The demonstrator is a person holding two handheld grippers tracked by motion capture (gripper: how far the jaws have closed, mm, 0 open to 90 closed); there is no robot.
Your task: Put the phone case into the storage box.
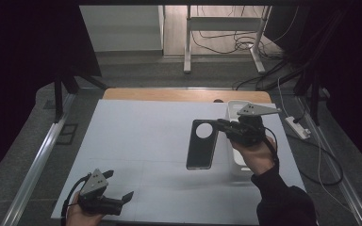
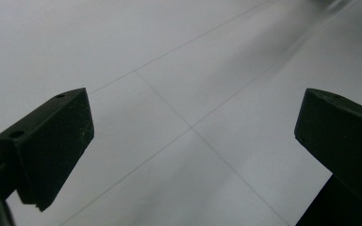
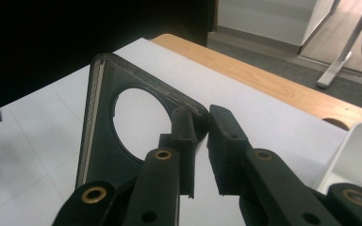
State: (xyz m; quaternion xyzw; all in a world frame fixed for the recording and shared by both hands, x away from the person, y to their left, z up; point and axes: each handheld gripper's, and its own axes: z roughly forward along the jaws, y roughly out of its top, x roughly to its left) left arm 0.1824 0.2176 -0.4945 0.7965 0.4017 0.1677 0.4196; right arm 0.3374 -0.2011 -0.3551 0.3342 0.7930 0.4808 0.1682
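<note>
Right claw is pinching a dark phone case by its top edge, the pads nearly together on the thin rim; in the right gripper view the case stands tilted on its edge just ahead of the claw. Case: flat, rectangular, rounded corners, dark matte plastic with a ribbed side band and one large round cut-out near the gripped end. It hangs above the tabletop at about the 2 o'clock area of the white sheet, its shadow beneath it.

Container: a white plastic tray sits at 3 o'clock of the case, under the right hand; smooth, rounded rim, contents hidden by the hand. In the right gripper view its corner shows at 4 o'clock.

Left claw is spread wide with nothing between its pads, low at 7 o'clock on the sheet. The left gripper view has the claw over bare white matte sheet with faint crossing lines.

Tabletop edge at 12 o'clock is pale wood.
</note>
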